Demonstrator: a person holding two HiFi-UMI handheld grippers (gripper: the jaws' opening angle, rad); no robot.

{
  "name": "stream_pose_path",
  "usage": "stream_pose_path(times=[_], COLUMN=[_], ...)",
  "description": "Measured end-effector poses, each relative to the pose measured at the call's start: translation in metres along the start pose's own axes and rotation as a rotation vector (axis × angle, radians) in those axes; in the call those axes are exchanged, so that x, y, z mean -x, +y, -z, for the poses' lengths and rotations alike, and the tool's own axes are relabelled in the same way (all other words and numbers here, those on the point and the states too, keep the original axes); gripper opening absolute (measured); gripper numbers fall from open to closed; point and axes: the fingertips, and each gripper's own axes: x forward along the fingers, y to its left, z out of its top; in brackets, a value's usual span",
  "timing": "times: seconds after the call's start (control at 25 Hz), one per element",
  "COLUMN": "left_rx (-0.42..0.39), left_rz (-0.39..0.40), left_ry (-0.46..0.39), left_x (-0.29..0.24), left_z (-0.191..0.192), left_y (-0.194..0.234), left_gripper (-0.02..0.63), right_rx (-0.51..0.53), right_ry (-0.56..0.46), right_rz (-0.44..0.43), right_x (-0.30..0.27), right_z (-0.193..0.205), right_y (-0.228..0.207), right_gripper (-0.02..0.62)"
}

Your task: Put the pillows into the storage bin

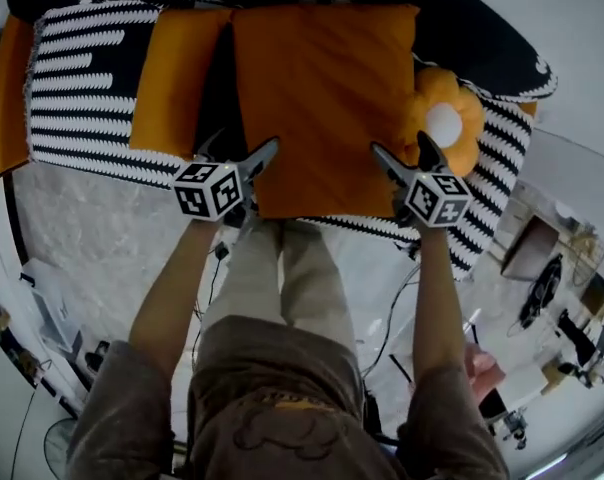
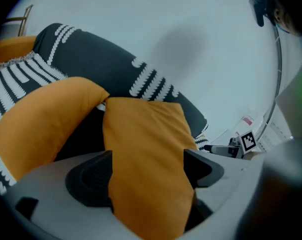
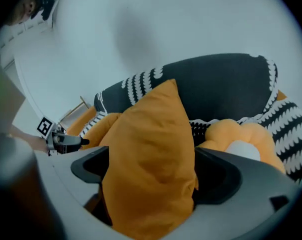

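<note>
A large orange pillow point(image 1: 327, 98) lies on a black sofa with white stripes point(image 1: 82, 88). My left gripper point(image 1: 240, 148) stands at its near left corner and my right gripper point(image 1: 402, 148) at its near right corner. In the left gripper view the wide jaws of the left gripper point(image 2: 147, 176) straddle the orange pillow point(image 2: 146, 144), open. In the right gripper view the right gripper point(image 3: 151, 176) is also open, with the same pillow point(image 3: 151, 144) standing between its jaws. A second orange pillow point(image 1: 177, 78) leans to the left, and a flower-shaped pillow point(image 1: 444, 118) sits to the right. No storage bin is in view.
The sofa's striped throw hangs over its front edge point(image 1: 102, 158). Below it is grey marbled floor point(image 1: 92, 238) with cables point(image 1: 397, 308) by the person's legs. A fan point(image 1: 57, 446) stands at the bottom left, and dark furniture and clutter point(image 1: 547, 288) at the right.
</note>
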Motion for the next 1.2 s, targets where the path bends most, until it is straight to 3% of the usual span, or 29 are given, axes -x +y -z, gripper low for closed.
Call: stream_pose_path(times=[0.24, 0.36, 0.48, 0.56, 0.68, 0.8, 1.0, 1.2], left_rx=[0.094, 0.149, 0.153, 0.16, 0.152, 0.117, 0.07, -0.062], left_rz=[-0.014, 0.003, 0.012, 0.037, 0.1, 0.118, 0.111, 0.139], left_ry=[0.044, 0.01, 0.004, 0.018, 0.041, 0.05, 0.021, 0.029], left_x=[-0.054, -0.064, -0.066, -0.065, -0.061, -0.048, 0.005, 0.065], left_z=[0.057, 0.064, 0.062, 0.062, 0.057, 0.045, -0.001, -0.066], left_y=[0.05, 0.055, 0.054, 0.049, 0.029, 0.009, -0.018, -0.073], left_gripper=[0.441, 0.451, 0.45, 0.428, 0.287, 0.193, 0.166, 0.161], right_rx=[0.082, 0.089, 0.078, 0.046, -0.007, -0.011, -0.057, -0.148], right_ry=[0.089, 0.078, 0.083, 0.083, 0.06, 0.019, -0.071, -0.181], right_rz=[-0.012, 0.015, 0.009, -0.011, -0.058, -0.079, -0.08, -0.055], right_x=[-0.047, -0.063, -0.068, -0.064, -0.053, -0.037, 0.01, 0.082], right_z=[0.048, 0.057, 0.059, 0.058, 0.048, 0.034, 0.003, -0.037], right_y=[-0.013, -0.016, -0.014, -0.013, -0.006, 0.009, 0.05, 0.086], right_gripper=[0.531, 0.528, 0.502, 0.441, 0.221, 0.12, 0.071, 0.064])
